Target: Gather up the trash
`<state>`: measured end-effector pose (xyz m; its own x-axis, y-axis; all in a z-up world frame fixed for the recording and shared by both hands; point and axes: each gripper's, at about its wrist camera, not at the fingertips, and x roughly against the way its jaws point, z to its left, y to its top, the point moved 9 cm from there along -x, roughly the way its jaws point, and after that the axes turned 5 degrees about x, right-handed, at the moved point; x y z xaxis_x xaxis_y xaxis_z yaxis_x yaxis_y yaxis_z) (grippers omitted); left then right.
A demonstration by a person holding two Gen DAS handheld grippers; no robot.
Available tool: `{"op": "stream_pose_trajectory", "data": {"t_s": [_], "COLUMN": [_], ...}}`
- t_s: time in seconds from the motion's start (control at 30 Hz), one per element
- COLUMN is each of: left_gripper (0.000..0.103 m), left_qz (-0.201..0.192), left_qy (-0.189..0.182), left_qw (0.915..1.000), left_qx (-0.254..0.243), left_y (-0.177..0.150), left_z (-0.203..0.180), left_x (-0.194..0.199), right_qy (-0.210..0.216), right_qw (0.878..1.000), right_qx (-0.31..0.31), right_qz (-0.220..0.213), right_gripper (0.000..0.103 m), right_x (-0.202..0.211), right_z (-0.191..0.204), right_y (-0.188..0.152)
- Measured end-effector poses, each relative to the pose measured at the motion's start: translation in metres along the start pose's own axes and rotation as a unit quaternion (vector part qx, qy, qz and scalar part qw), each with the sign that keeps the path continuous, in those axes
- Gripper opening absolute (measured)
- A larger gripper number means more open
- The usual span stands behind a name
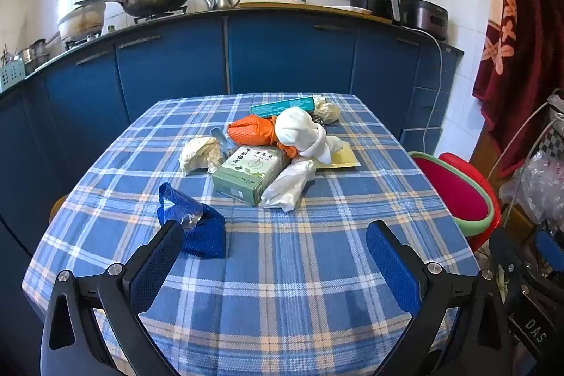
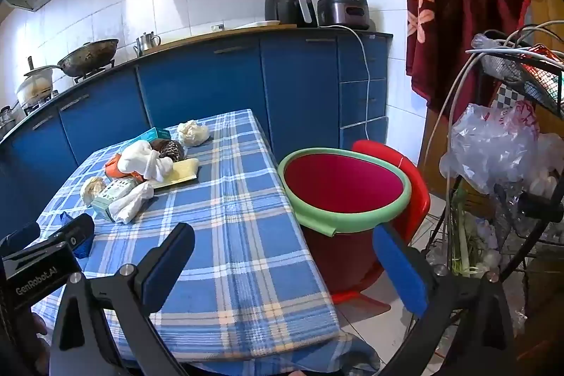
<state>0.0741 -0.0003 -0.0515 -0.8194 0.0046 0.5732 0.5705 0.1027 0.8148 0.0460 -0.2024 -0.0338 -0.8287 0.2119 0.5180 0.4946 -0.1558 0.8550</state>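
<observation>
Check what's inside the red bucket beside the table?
The red bucket with the green rim shows only bare red inner wall in the right wrist view. Its bottom is hidden by the near rim, so small trash there cannot be ruled out.

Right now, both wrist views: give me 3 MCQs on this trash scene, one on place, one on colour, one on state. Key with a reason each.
1. Where is the red bucket?
A. On the table
B. On the floor beside the table
C. On the kitchen counter

2. What colour is the bucket's rim?
A. Green
B. Yellow
C. Black

3. How do the left gripper and the right gripper stand?
A. Both shut on trash
B. Left shut on the green box, right open
C. Both open, holding nothing

Key:
1 B: in the right wrist view it stands past the edge of the plaid tablecloth, lower than the tabletop.
2 A: a light green band circles the red inside.
3 C: each view shows the fingers spread wide with only cloth or floor between them; the green box lies untouched on the table.
</observation>
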Motion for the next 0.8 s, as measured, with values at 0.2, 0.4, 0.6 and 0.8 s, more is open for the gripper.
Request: {"op": "stream_pose_trajectory", "data": {"t_s": [0.2, 0.4, 0.6, 0.8], "left_gripper": [0.103, 0.103, 0.103, 0.103], "left_qz": [-0.005, -0.007, -0.008, -0.009], "left_qy": [0.001, 0.002, 0.001, 0.001], "left_qw": [1.0, 1.0, 1.0, 1.0], "left_qx": [0.0, -0.001, 0.0, 0.0], "left_y": [-0.0013, -0.0007, 0.0007, 0.0002], "left_z": [0.0014, 0.0013, 0.0022, 0.0021], "left_x": [-0.0008, -0.0006, 0.0032, 0.0028], "right_qy": [0.0, 0.0, -0.001, -0.002], "right_qw": [1.0, 1.0, 1.0, 1.0], "right_qx": [0.0, 0.001, 0.001, 0.0], "right_qz": [0.002, 0.008, 0.01, 0.011], "right_gripper": [0.103, 0.103, 0.103, 0.103], "right_x": [-0.001, -0.0039, -0.0029, -0.003], "right_z": [-0.0003, -0.0034, -0.0002, 0.0006], "right_y": [-0.0008, -0.0059, -0.004, -0.0035]}}
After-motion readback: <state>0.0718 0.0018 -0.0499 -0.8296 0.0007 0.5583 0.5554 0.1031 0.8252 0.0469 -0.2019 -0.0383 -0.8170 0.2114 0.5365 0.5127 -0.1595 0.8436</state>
